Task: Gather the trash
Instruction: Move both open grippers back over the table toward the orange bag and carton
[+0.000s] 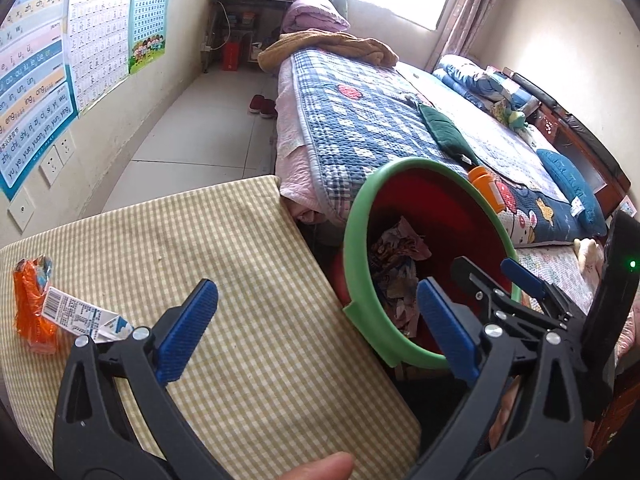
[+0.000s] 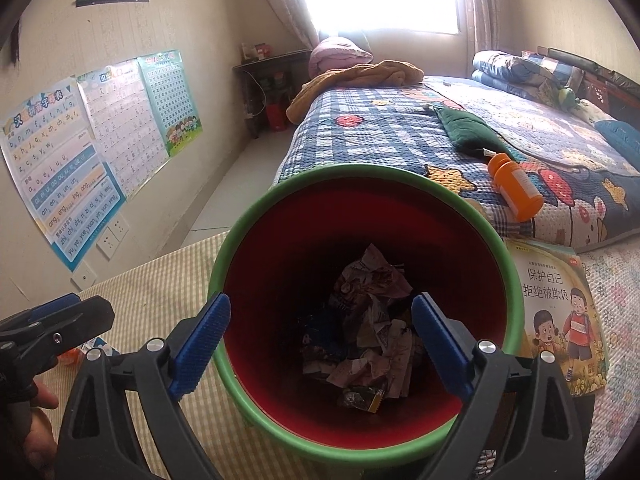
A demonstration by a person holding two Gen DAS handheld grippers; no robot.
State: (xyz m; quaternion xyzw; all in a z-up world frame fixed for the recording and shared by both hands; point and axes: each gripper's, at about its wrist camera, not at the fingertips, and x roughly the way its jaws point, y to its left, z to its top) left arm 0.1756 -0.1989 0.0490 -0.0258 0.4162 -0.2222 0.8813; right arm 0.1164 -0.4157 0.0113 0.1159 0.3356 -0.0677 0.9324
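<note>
The trash bin (image 2: 372, 312), red inside with a green rim, stands upright beside the checked tablecloth's (image 1: 224, 280) edge, its mouth facing up and its long axis vertical; crumpled paper and wrappers (image 2: 372, 332) lie at its bottom. The right gripper (image 2: 320, 344) hangs over the mouth, jaws spread wide and holding nothing. The left gripper (image 1: 316, 332) hovers above the table's corner, also spread and empty. On the cloth, well apart from the bin, lies an orange wrapper (image 1: 34, 304) with a white barcoded carton (image 1: 86, 316) touching it, the carton's long axis running toward the left gripper's near finger. Only the right wrist view shows a children's book (image 2: 560, 312) just beside the bin. Both views show an orange bottle (image 2: 516, 190) lying on the quilted bed (image 1: 360, 120).
</note>
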